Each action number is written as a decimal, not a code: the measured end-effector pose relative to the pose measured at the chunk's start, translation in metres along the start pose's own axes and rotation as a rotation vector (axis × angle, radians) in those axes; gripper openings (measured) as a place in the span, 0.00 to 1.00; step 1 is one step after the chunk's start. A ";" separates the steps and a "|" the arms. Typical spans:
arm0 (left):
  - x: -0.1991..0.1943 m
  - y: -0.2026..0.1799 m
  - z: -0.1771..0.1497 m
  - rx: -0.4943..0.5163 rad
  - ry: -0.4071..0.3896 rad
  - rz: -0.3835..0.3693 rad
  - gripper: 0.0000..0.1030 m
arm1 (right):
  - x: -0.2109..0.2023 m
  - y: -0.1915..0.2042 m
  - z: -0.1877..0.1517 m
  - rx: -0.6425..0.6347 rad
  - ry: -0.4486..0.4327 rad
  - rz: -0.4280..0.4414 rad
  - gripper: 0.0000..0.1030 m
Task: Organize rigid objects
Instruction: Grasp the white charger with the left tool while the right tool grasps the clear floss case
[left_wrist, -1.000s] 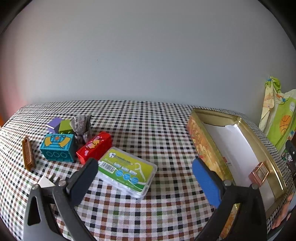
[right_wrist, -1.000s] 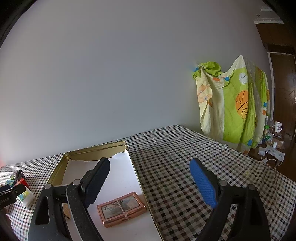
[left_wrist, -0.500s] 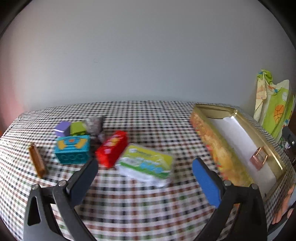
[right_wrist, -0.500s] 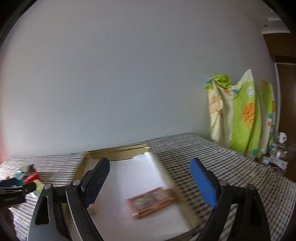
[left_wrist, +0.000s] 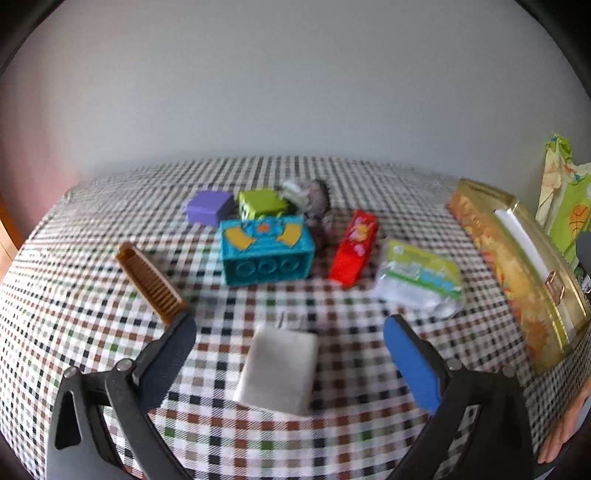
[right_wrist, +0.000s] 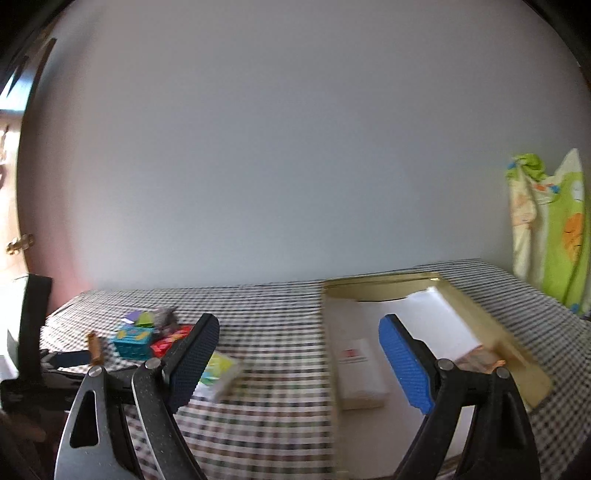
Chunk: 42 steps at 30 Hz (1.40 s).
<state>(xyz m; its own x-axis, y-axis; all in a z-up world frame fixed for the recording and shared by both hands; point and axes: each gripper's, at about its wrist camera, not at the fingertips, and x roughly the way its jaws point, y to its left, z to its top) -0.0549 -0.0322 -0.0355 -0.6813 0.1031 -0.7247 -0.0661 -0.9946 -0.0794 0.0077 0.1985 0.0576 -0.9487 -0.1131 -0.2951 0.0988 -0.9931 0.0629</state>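
Left gripper (left_wrist: 290, 354), jaws spread and empty, hangs right over the flat white rectangular block (left_wrist: 279, 369), long axis running away between them

Bare checked desk (left_wrist: 369, 417) lies open between white charger (left_wrist: 279, 369) and gold tin (left_wrist: 517, 266). Beyond charger a tight cluster blocks: teal block (left_wrist: 266, 247), red box (left_wrist: 354, 247), floss pack (left_wrist: 421, 275). Comb (left_wrist: 151, 282) lies left of charger.

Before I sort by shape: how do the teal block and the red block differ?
The teal block is wider and squarer; the red block is narrow and long. The teal block shows three round holes on its near side; the red block shows none. The teal block lies crosswise, the red block lengthwise. Both rest on the checked cloth.
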 end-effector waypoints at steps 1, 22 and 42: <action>0.002 0.001 -0.001 -0.006 0.015 0.001 1.00 | 0.003 0.006 0.000 -0.010 0.013 0.018 0.87; 0.034 0.002 0.002 0.012 0.133 0.055 1.00 | 0.124 0.066 -0.021 -0.200 0.469 0.209 0.87; 0.020 0.004 0.001 0.025 0.081 0.041 0.38 | 0.142 0.066 -0.032 -0.227 0.592 0.266 0.61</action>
<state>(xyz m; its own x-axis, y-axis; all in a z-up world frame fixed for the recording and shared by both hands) -0.0692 -0.0340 -0.0497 -0.6229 0.0616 -0.7799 -0.0586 -0.9978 -0.0320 -0.1110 0.1163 -0.0104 -0.5661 -0.2876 -0.7726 0.4278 -0.9036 0.0229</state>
